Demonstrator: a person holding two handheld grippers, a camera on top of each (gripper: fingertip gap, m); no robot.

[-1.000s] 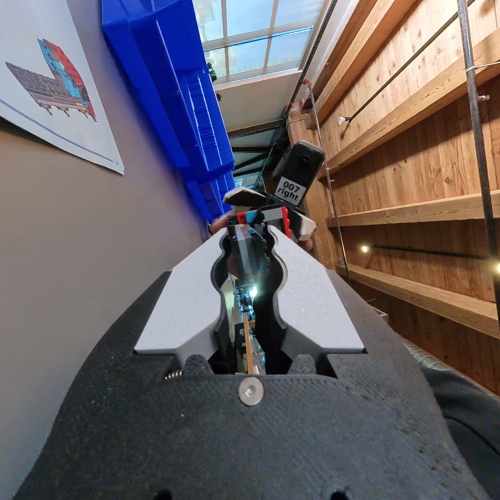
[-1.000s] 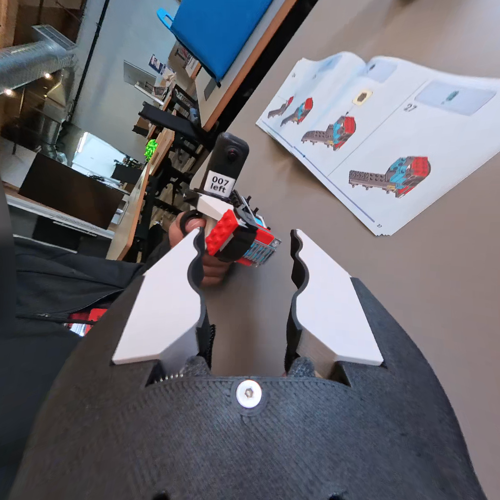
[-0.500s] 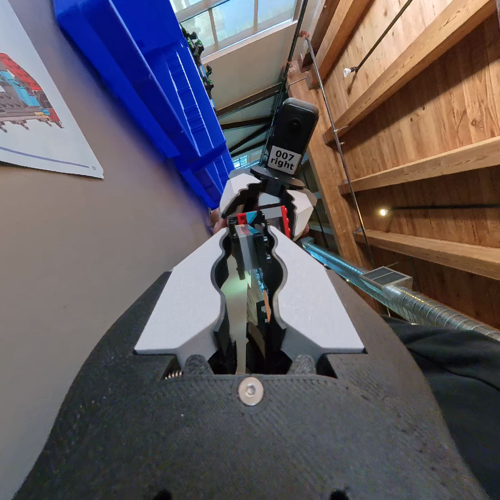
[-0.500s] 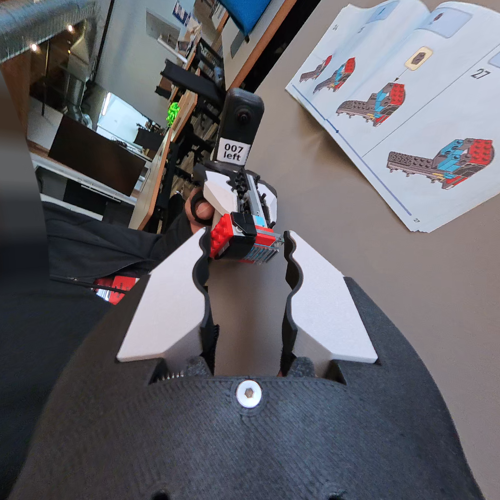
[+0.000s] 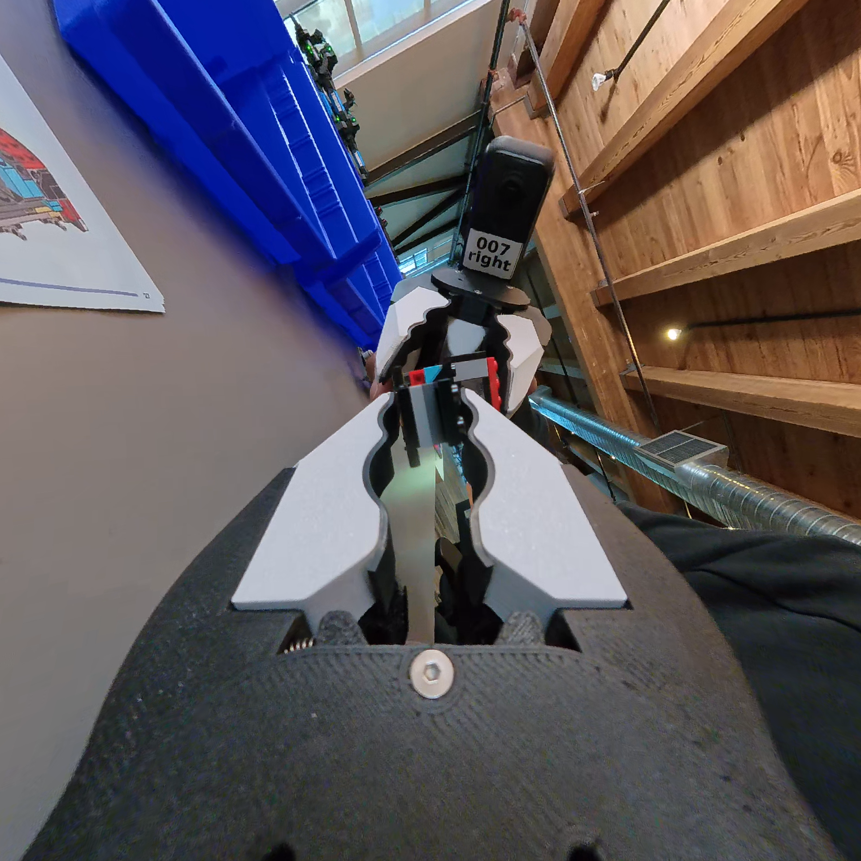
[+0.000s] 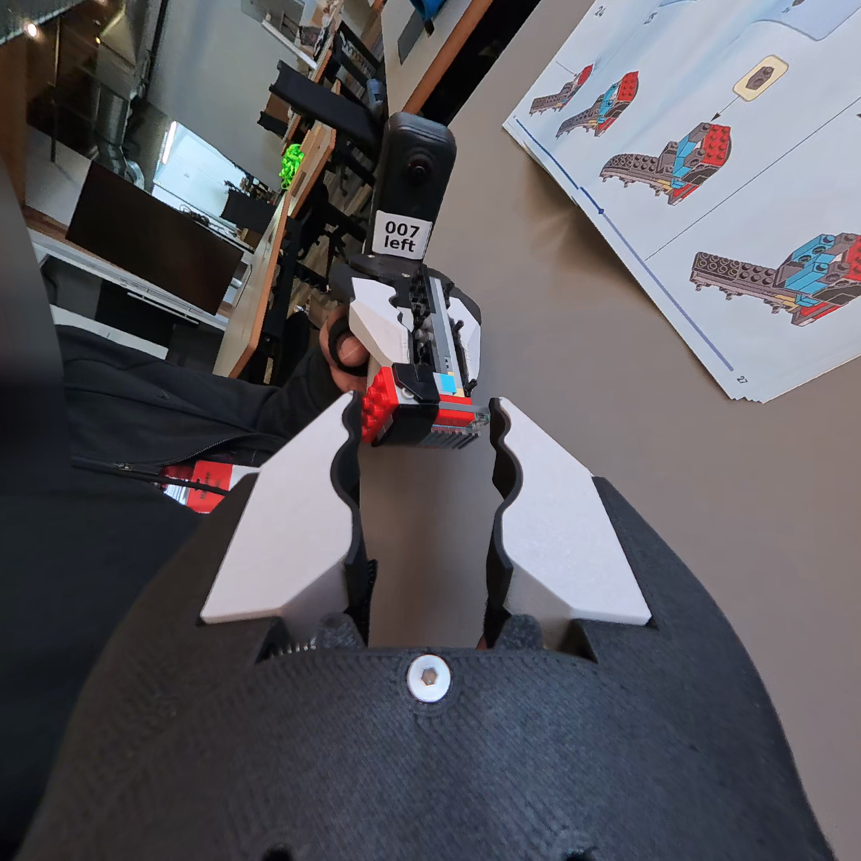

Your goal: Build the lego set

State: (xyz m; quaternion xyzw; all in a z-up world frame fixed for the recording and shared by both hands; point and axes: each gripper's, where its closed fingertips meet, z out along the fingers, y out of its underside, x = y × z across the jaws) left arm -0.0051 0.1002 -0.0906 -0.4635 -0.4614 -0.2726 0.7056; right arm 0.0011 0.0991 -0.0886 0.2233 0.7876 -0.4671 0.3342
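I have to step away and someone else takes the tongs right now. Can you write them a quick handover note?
Left tongs: shut on the lego model, gripping its long grey and black end, held in the air above the table.
Right tongs: open and empty, tips on either side of the model's red and black end, not gripping it.
Instruction booklet: lies open on the table, to the right in the right wrist view.
Done: model partly built.
Left: close the right tongs on the red end if you mean to take it, then follow the booklet. No loose bricks in view.

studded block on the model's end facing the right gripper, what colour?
Red, seen best in the right wrist view.
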